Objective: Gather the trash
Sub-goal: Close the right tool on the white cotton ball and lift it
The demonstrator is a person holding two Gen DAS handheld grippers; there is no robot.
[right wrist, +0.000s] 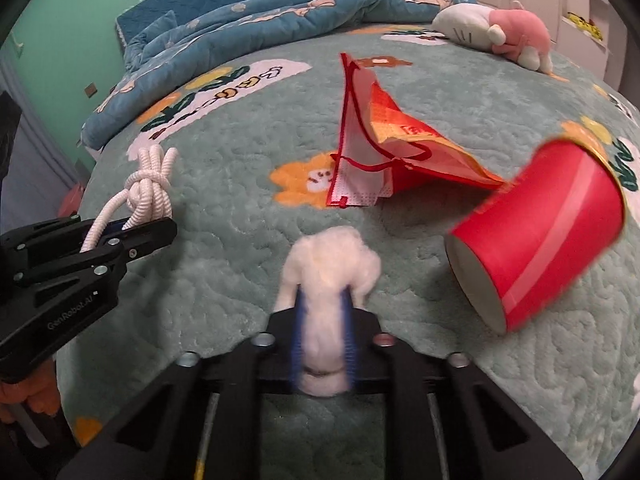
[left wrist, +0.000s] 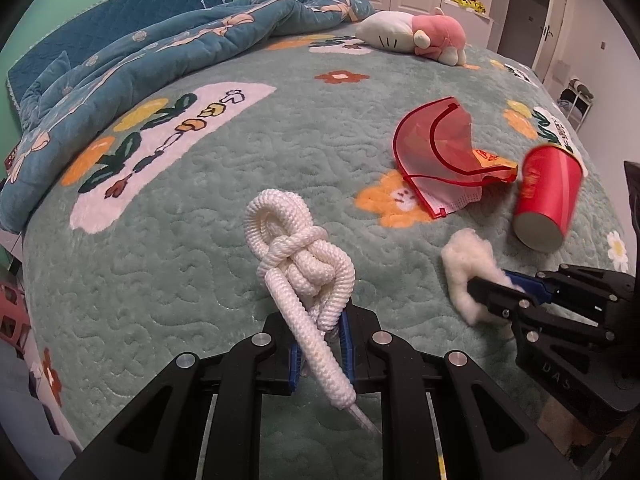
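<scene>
My left gripper point(left wrist: 320, 340) is shut on a knotted white rope point(left wrist: 300, 248) and holds it just above the bed; the rope also shows in the right wrist view point(right wrist: 150, 190). My right gripper point(right wrist: 324, 320) is shut on a white cotton wad point(right wrist: 330, 264), which also shows in the left wrist view point(left wrist: 468, 264). A red paper cup point(right wrist: 540, 232) lies on its side to the right, blurred. A red mesh bag with an orange wrapper inside point(right wrist: 384, 152) lies beyond the wad; it also shows in the left wrist view point(left wrist: 440, 156).
The bed is covered by a green quilted blanket point(left wrist: 240, 200) with flower prints. A blue duvet point(left wrist: 140, 60) is bunched at the far left. A pink and white plush toy point(left wrist: 416, 32) lies at the far end. Closet doors stand behind.
</scene>
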